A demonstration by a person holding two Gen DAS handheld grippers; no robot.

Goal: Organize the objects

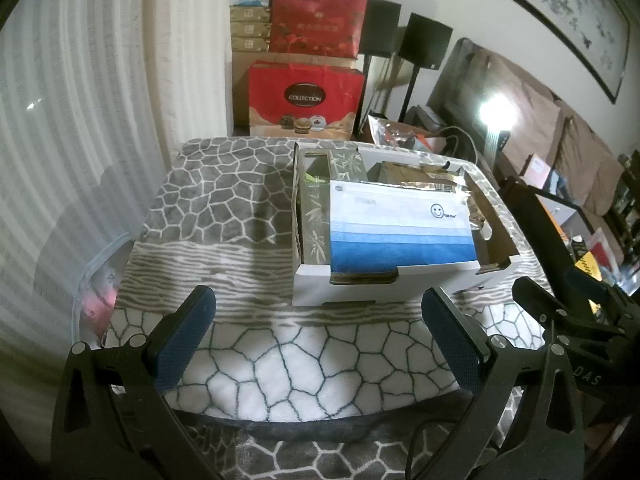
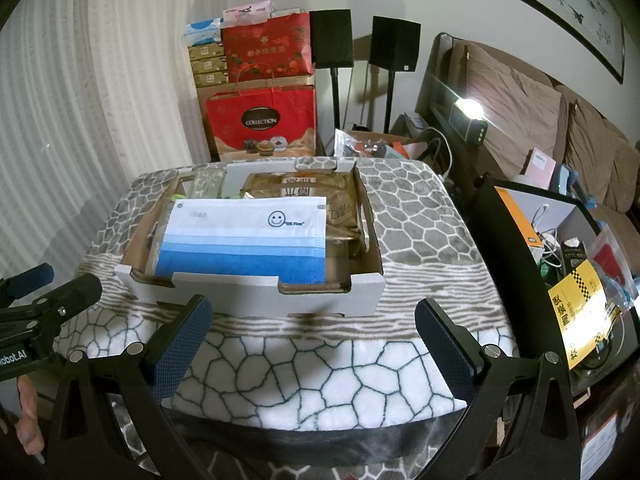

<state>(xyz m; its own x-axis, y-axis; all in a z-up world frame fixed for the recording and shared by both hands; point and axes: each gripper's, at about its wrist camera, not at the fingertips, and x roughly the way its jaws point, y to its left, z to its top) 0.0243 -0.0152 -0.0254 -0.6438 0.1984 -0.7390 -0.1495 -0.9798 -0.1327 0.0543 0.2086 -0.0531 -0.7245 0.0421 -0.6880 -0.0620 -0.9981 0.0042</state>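
A white cardboard box [image 1: 384, 284] [image 2: 248, 288] stands on the stone-patterned blanket [image 1: 224, 208] [image 2: 416, 216]. In it a blue and white mask pack [image 1: 400, 228] [image 2: 244, 240] lies on top, over a bamboo-print box [image 1: 316, 216] and gold foil bags [image 2: 308, 196]. My left gripper [image 1: 320, 316] is open and empty, held in front of the white box. My right gripper [image 2: 314, 324] is open and empty, also in front of that box. The right gripper also shows at the right edge of the left wrist view [image 1: 576, 312].
Red gift bags [image 1: 306, 96] [image 2: 262, 120] and stacked boxes stand behind the table by the curtain. A black bin of clutter [image 2: 560, 264] sits to the right. A clear plastic bag [image 1: 100, 292] lies at the left edge. Sofa and speakers stand behind.
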